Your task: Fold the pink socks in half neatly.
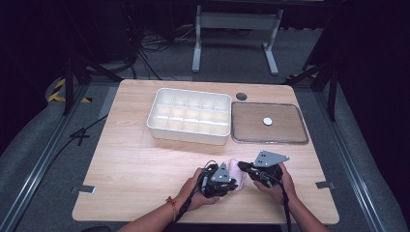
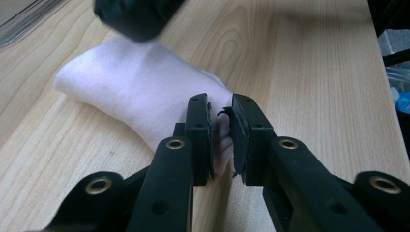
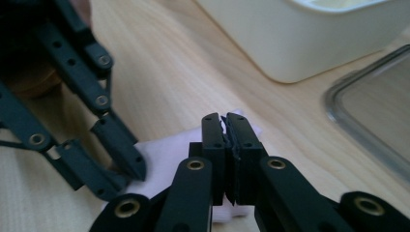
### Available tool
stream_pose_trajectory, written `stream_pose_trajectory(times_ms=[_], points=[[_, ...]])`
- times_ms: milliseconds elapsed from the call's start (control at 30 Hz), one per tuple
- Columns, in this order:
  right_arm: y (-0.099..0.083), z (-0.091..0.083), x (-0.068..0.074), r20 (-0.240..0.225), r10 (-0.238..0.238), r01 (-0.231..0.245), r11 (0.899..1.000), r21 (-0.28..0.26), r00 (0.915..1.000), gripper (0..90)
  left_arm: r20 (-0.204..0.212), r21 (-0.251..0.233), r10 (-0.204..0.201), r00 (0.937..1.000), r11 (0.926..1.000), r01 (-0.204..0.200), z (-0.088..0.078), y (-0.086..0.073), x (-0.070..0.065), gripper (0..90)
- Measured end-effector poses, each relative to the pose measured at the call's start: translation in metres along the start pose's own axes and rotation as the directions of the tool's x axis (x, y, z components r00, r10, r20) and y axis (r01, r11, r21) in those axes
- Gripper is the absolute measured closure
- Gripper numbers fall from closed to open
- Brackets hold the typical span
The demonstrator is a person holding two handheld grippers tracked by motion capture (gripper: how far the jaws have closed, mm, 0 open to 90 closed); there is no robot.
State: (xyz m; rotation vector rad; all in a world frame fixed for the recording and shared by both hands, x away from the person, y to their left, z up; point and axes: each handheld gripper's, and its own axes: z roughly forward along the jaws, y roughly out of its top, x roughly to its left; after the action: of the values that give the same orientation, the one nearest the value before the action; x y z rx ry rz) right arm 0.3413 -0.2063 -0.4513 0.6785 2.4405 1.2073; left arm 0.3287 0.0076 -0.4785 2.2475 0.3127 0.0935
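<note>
My left gripper pinches one end of the single white sock, which lies on the table near its front edge. My right gripper is closed over the sock's other end; I cannot tell if it grips. Beyond stand one compartment box and one lid. I read no writing. The table's left side offers room.

Bright tabletop, dark surroundings, blurred foregrounds

Bare wood lies left of the sock; beyond it, the compartment tray and lid block the way.
</note>
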Motion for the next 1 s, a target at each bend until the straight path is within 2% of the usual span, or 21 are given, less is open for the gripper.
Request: stream_pose_trajectory(times_ms=[100, 167, 233, 400, 533, 700, 833, 1000], points=[[-0.003, 0.01, 0.006, -0.031, -0.022, 0.023, 0.999, 0.044, 0.9993, 87.9, -0.003, 0.002, -0.002, 1.0, 1.0, 0.002, 0.0, 0.0, -0.001, 78.3], [-0.005, 0.015, 0.007, -0.029, -0.029, 0.031, 0.997, 0.073, 0.9992, 88.3, -0.002, 0.001, -0.004, 1.0, 1.0, 0.004, 0.0, 0.0, -0.001, 78.4], [-0.006, 0.016, 0.005, -0.03, -0.024, 0.026, 0.997, 0.073, 0.9992, 88.4, 0.003, -0.002, -0.001, 1.0, 1.0, 0.001, 0.001, 0.0, 0.0, 78.4], [-0.009, 0.016, -0.001, -0.015, 0.001, 0.0, 0.997, 0.081, 0.9999, 88.6, -0.003, 0.002, -0.003, 1.0, 1.0, 0.003, 0.001, 0.0, -0.001, 78.7], [-0.008, 0.016, -0.002, -0.002, -0.003, 0.003, 0.996, 0.089, 1.0, 88.7, 0.002, -0.004, -0.004, 1.0, 1.0, 0.004, 0.001, 0.0, -0.001, 78.7], [-0.011, 0.015, -0.012, 0.049, 0.025, -0.031, 0.993, 0.117, 0.9985, 89.0, 0.002, -0.008, -0.005, 1.0, 1.0, 0.005, 0.002, 0.0, -0.001, 78.7], [-0.011, 0.012, -0.017, 0.073, 0.043, -0.051, 0.992, 0.117, 0.9964, 87.9, 0.004, -0.005, -0.005, 1.0, 1.0, 0.005, 0.001, 0.0, -0.001, 78.7], [-0.005, 0.0, -0.02, 0.077, 0.083, -0.087, 0.994, 0.06, 0.9936, 80.3, 0.006, -0.005, -0.004, 1.0, 1.0, 0.004, 0.001, 0.0, -0.001, 78.7]])
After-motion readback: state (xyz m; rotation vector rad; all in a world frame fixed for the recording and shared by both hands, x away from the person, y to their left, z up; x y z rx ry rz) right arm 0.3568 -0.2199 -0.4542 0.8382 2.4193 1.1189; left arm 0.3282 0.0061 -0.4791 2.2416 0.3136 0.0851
